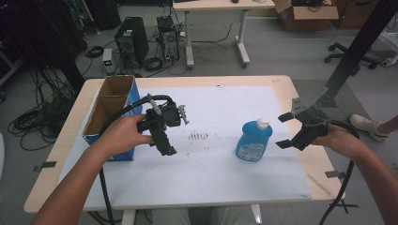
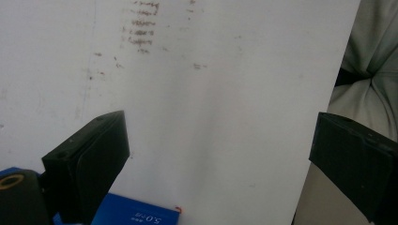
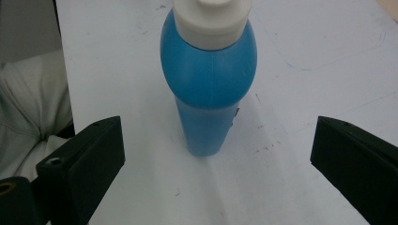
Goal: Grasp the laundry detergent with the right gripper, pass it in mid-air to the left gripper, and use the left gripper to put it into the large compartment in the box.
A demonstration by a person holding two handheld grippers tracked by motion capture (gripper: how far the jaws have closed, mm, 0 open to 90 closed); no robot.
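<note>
While the blue bottle (image 1: 254, 140) stands upright on the white sheet (image 1: 220, 173) toward the right of the table (image 1: 65, 140), we hold our right gripper (image 1: 285, 130) just beside it, jaws spread wide and not touching it. In the right gripper view the bottle (image 3: 208, 89) sits centred between the two black jaws, its white cap (image 3: 211, 21) on top. Our left gripper (image 1: 166, 136) hovers over the sheet near the open cardboard box (image 1: 110, 110) with blue sides at the table's left edge. Its jaws also stand well apart, with nothing between them but the smudged white sheet (image 2: 211, 117); a blue corner of the box (image 2: 136, 213) shows below them.
</note>
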